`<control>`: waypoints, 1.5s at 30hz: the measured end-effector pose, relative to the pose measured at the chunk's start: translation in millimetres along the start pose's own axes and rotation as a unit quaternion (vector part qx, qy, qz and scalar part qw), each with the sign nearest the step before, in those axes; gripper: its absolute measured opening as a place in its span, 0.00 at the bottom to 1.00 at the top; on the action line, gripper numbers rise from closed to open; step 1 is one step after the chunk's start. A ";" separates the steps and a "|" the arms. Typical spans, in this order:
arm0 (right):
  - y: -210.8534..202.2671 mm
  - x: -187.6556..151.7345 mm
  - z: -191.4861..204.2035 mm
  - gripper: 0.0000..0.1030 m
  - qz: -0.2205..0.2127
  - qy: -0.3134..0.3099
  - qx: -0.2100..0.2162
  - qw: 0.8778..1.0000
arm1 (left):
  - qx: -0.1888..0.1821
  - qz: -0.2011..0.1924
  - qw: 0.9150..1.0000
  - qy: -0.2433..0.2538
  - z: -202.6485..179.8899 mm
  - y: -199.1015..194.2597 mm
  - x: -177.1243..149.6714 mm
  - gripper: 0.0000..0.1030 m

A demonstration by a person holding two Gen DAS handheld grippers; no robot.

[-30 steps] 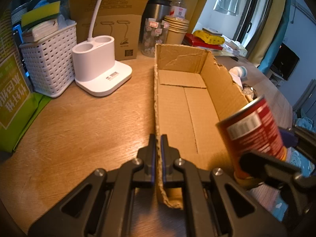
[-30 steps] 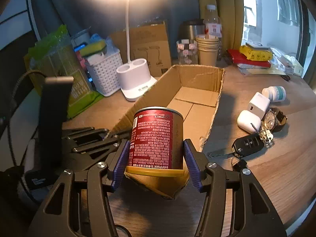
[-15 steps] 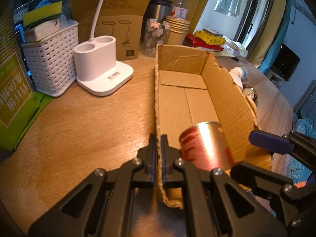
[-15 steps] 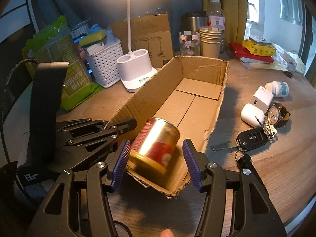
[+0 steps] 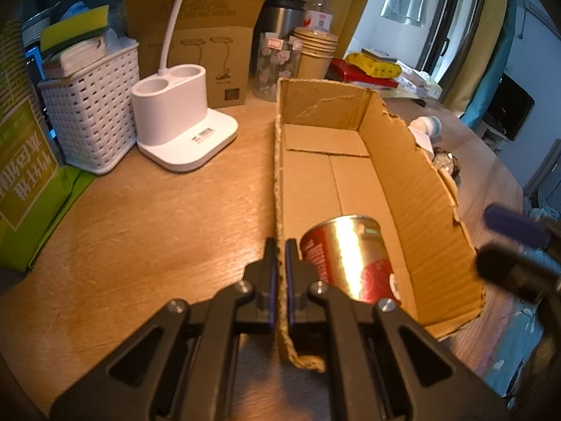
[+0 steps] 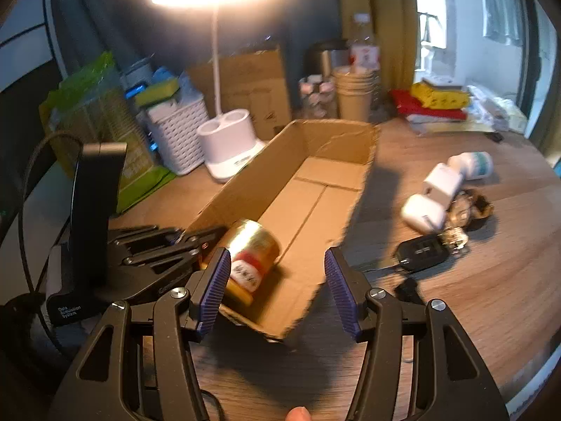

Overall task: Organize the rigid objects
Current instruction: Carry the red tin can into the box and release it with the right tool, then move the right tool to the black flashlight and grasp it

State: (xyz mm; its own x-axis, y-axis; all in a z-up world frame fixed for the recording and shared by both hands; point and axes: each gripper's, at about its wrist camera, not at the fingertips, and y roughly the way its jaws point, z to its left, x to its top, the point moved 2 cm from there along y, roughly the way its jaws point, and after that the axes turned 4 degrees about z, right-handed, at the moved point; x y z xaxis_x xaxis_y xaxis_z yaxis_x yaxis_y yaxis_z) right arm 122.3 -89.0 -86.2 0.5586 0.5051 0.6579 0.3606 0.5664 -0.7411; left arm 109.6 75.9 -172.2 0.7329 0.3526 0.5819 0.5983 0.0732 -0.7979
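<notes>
warm lamp light falls across a wooden tabletop point(image 5: 147, 217) crowded along its back edge. we hold a pair of tongs in each hand. our left tongs point(image 5: 277, 270) are pinched onto the near left wall of a long, open cardboard box point(image 5: 417, 189), with one finger on each side of the wall. our right tongs point(image 6: 277, 277) hang wide apart just above the near end of that box, gripping nothing; in the left view they appear only as a dark blur at the right edge.

a red and gold can point(image 5: 345, 256) lies tilted on its side inside the box, at the near end, close against the left wall and just beside the left tongs. in the right view the can point(image 6: 250, 263) sits between and beyond the purple pads point(image 6: 215, 289), not touching them. beyond the can we see only the bare box floor.

to the right of the box, on the tabletop, lie a black car key point(image 6: 422, 251), a white charger point(image 6: 426, 207), a watch point(image 6: 471, 207) and a small white bottle point(image 6: 473, 163) on its side. to the left stand a white lamp base point(image 5: 182, 119) and a white woven basket point(image 5: 94, 105). paper cups point(image 5: 315, 52) are stacked behind the box.
</notes>
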 end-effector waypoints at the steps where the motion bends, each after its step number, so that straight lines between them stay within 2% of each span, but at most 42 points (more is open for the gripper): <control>1: -4.8 1.7 -4.0 0.58 -0.008 0.003 -0.006 1.000 | 0.001 0.000 1.000 0.000 -0.2 -0.2 0.0 0.04; 3: -15.3 4.2 -13.3 0.60 -0.024 0.009 -0.022 0.999 | 0.001 0.000 1.000 0.001 -0.3 -0.4 -0.2 0.04; 4: -20.9 5.4 -18.6 0.65 -0.032 0.013 -0.030 0.999 | 0.000 0.000 1.000 0.001 -0.3 -0.5 -0.2 0.04; 5: -24.9 6.5 -22.6 0.67 -0.037 0.016 -0.034 0.999 | 0.001 0.000 1.000 0.000 -0.3 -0.6 -0.2 0.04; 11: -44.4 8.0 -48.5 0.68 -0.060 0.029 -0.072 0.995 | -0.002 -0.001 1.000 -0.001 0.1 -0.4 -0.2 0.04; 20: -43.3 -8.3 -87.7 0.68 -0.044 0.059 -0.117 0.990 | -0.002 0.000 1.000 -0.001 0.1 -0.3 -0.1 0.04; 29: -17.1 -34.7 -110.8 0.68 -0.005 0.082 -0.123 0.989 | -0.002 0.000 1.000 -0.001 0.2 -0.2 -0.1 0.04; 39: 12.5 -57.1 -108.4 0.68 0.040 0.056 -0.117 0.991 | -0.002 0.000 1.000 -0.002 0.7 0.0 0.0 0.04; 45: 22.0 -61.0 -109.9 0.68 0.044 0.057 -0.104 0.992 | -0.002 -0.001 1.000 -0.003 0.9 -0.1 -0.1 0.04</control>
State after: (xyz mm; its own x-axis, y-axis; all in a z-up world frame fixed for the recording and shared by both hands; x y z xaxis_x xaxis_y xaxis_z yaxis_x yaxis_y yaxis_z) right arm 178.2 -178.9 -157.3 0.6707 0.4634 0.5791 0.4467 0.3709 -0.8142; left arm 109.2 76.7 -172.4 0.7305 0.3574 0.5819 0.6005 0.0696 -0.7966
